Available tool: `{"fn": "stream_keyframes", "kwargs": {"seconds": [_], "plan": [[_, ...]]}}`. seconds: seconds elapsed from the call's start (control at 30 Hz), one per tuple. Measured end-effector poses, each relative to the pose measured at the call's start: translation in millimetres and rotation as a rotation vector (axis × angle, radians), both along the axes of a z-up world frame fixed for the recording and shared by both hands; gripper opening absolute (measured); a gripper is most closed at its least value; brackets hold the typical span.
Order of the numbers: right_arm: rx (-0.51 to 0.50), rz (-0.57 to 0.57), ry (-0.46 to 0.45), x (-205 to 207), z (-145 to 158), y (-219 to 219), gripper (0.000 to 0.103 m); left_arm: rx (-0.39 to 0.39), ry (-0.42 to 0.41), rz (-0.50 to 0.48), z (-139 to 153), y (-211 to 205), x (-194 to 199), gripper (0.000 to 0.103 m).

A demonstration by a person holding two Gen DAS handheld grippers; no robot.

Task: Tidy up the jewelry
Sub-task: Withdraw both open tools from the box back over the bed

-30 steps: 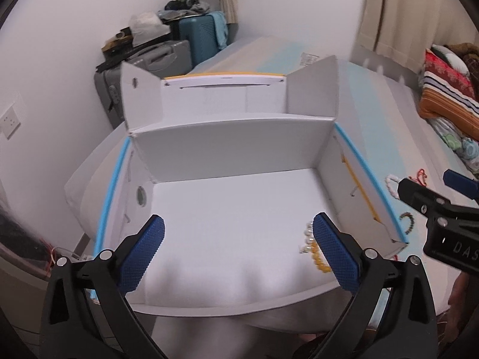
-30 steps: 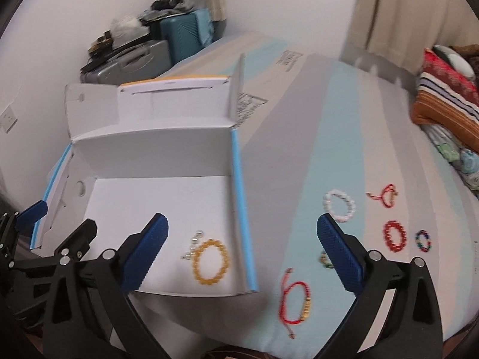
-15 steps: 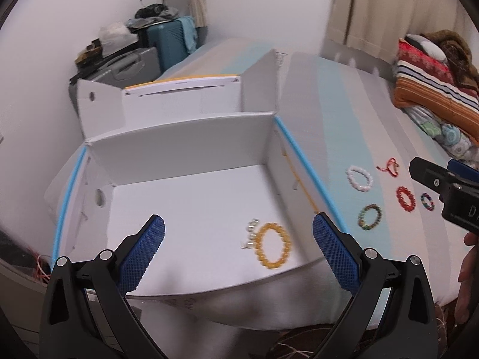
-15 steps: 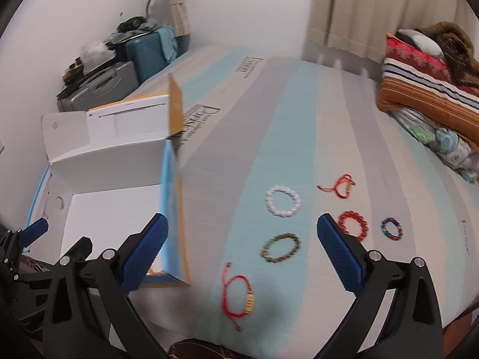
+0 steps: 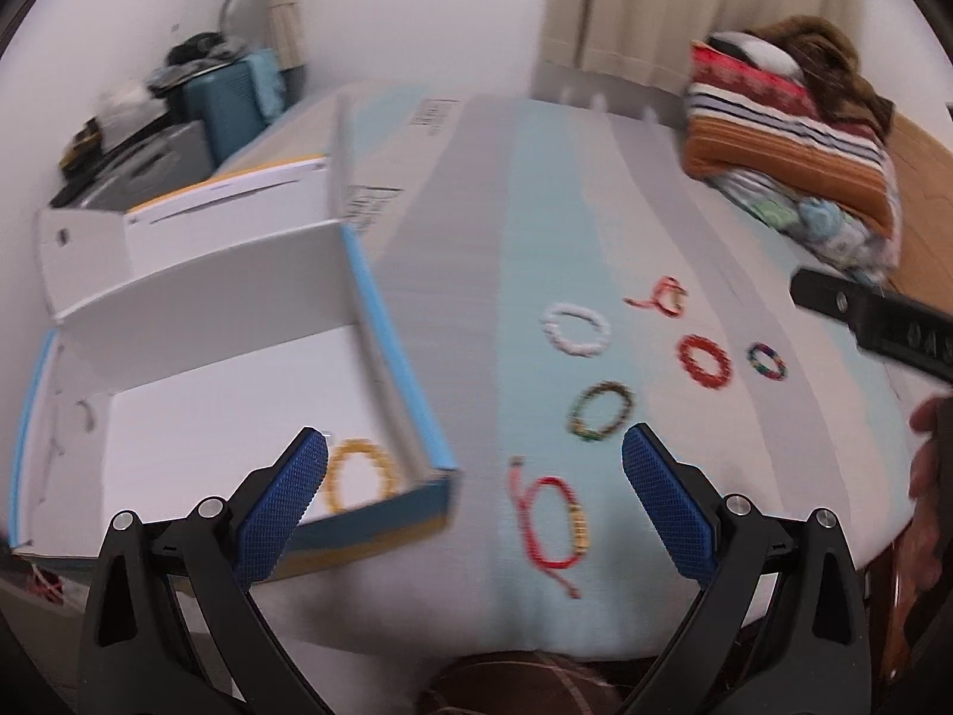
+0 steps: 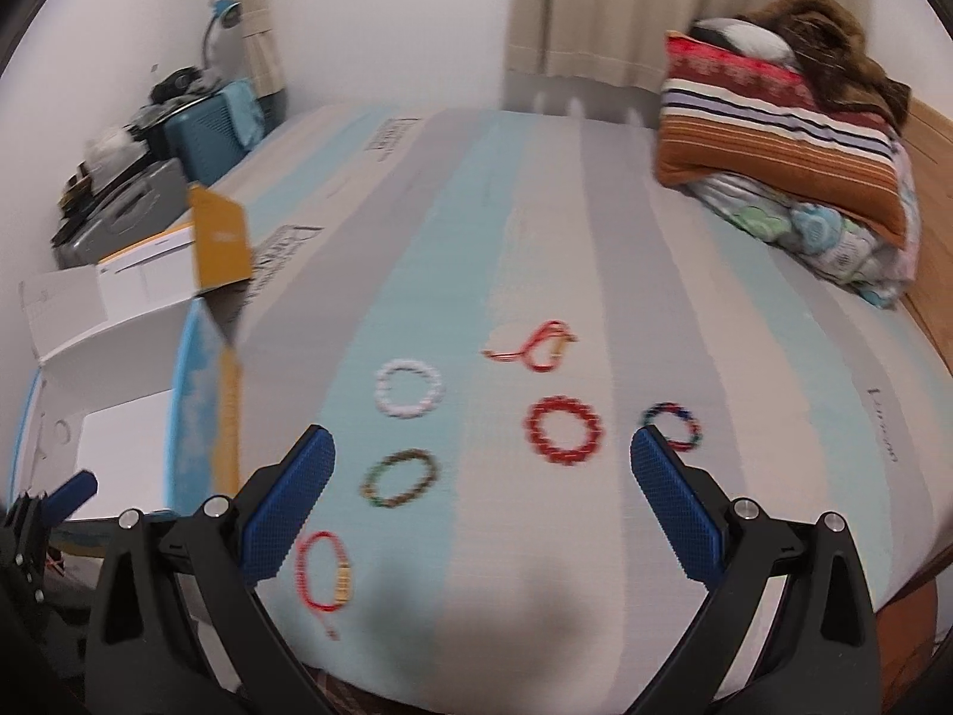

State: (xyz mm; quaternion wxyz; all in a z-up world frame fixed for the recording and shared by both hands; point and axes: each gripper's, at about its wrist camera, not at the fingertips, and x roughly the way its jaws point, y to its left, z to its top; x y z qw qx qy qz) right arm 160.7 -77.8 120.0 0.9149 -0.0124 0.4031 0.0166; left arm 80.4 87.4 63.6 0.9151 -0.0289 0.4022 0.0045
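Observation:
An open white cardboard box (image 5: 196, 375) lies on the left of the bed and holds a yellow bead bracelet (image 5: 357, 473). Several bracelets lie on the striped bed cover: white (image 6: 410, 387), red beaded (image 6: 563, 429), green-brown (image 6: 399, 478), multicolour (image 6: 672, 424), a red cord with gold charm (image 6: 327, 572) and a red cord loop (image 6: 539, 347). My left gripper (image 5: 473, 500) is open and empty, over the box's right wall and the red cord bracelet (image 5: 551, 515). My right gripper (image 6: 482, 500) is open and empty above the bracelets.
Folded striped blankets and pillows (image 6: 786, 137) are stacked at the far right of the bed. Suitcases (image 6: 178, 161) with clutter stand by the left wall. The box's side flap (image 6: 217, 244) stands upright. Curtains hang behind the bed.
Both grippers have swung right, away from the box interior and over the bracelets on the bed cover. Both stay open and empty. The bracelets have not moved.

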Motion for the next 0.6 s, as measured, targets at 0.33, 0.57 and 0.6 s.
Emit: {"fn": "stream_keyframes", "kwargs": {"seconds": [0.33, 0.57, 0.6], "plan": [[-0.011, -0.098, 0.012, 13, -12, -81, 0.096, -0.004, 0.039, -0.105, -36, -65, 14, 0.097], [-0.03, -0.136, 0.048, 37, -46, -122, 0.096, -0.037, 0.062, -0.113, -66, -76, 26, 0.097], [-0.036, -0.141, 0.062, 42, -53, -127, 0.096, -0.042, 0.071, -0.114, -71, -78, 28, 0.097]]}}
